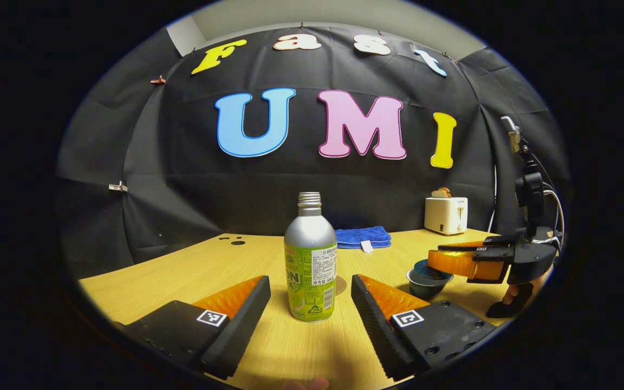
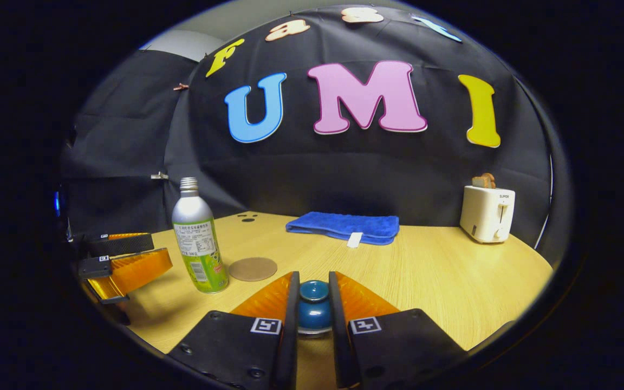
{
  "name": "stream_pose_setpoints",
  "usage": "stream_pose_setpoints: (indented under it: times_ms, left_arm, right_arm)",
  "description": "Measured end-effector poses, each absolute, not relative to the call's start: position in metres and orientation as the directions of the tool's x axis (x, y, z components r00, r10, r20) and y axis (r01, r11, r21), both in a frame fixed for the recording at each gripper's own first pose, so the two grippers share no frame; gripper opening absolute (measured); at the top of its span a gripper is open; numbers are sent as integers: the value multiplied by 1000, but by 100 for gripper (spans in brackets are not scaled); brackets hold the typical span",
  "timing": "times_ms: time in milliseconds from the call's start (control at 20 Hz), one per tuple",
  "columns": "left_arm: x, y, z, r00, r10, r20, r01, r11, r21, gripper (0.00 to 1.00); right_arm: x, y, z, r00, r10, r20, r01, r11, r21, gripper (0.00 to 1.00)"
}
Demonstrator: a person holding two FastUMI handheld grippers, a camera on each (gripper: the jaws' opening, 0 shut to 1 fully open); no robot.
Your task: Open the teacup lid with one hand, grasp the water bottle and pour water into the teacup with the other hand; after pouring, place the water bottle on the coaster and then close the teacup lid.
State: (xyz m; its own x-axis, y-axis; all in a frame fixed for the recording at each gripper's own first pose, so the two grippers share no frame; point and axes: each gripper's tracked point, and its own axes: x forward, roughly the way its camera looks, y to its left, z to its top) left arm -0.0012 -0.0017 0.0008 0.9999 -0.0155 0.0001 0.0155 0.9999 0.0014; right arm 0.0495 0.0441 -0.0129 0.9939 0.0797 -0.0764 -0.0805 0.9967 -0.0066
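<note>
Two grippers are at work around the water bottle (image 1: 310,260), which stands upright on the wooden table (image 2: 442,281). The left gripper (image 1: 310,295) has its jaws spread wide with the bottle between them, touching neither finger. The right gripper (image 2: 312,303) has its jaws drawn in on the lid (image 2: 313,306) of the teacup (image 1: 427,280), which sits to the bottle's right in the left gripper view. The coaster (image 2: 252,268) lies just beside the bottle, the blue towel (image 2: 344,226) and toaster (image 2: 486,212) well beyond it. Judged from this, lifting the lid is the step in hand: raise it straight up (no tilt, or it may drag the cup), then close on the bottle's body, squarely and below the shoulder.
</note>
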Motion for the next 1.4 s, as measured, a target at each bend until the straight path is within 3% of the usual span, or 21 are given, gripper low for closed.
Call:
stream_pose_setpoints:
  times_ms: [150, 200, 250, 1150, 1250, 1400]
  left_arm:
    - [-1, -2, 1, 1000, -16, 0, 16, 1000, 2, 95]
    - [-1, -2, 0, 1000, -16, 0, 16, 1000, 2, 95]
    - [-1, -3, 0, 1000, -20, 0, 20, 1000, 2, 95]
    - [69, 4, -1, 999, 41, -2, -41, 999, 3, 95]
    - [69, 5, -1, 999, 47, -3, -47, 999, 2, 83]
    - [67, 5, 0, 999, 46, -6, -46, 999, 24, 81]
  right_arm:
    - [42, 43, -9, 996, 73, -49, -74, 997, -2, 31]
    - [39, 41, -7, 997, 70, -40, -70, 998, -2, 36]
    - [35, 38, -6, 997, 66, -28, -66, 998, -1, 31]
    - [-13, -20, 1, 1000, 4, -3, -4, 1000, -6, 31]
    - [-13, -21, 1, 1000, 4, -3, -4, 1000, -6, 31]
    - [-13, -20, 0, 1000, 4, -3, -4, 1000, -6, 31]
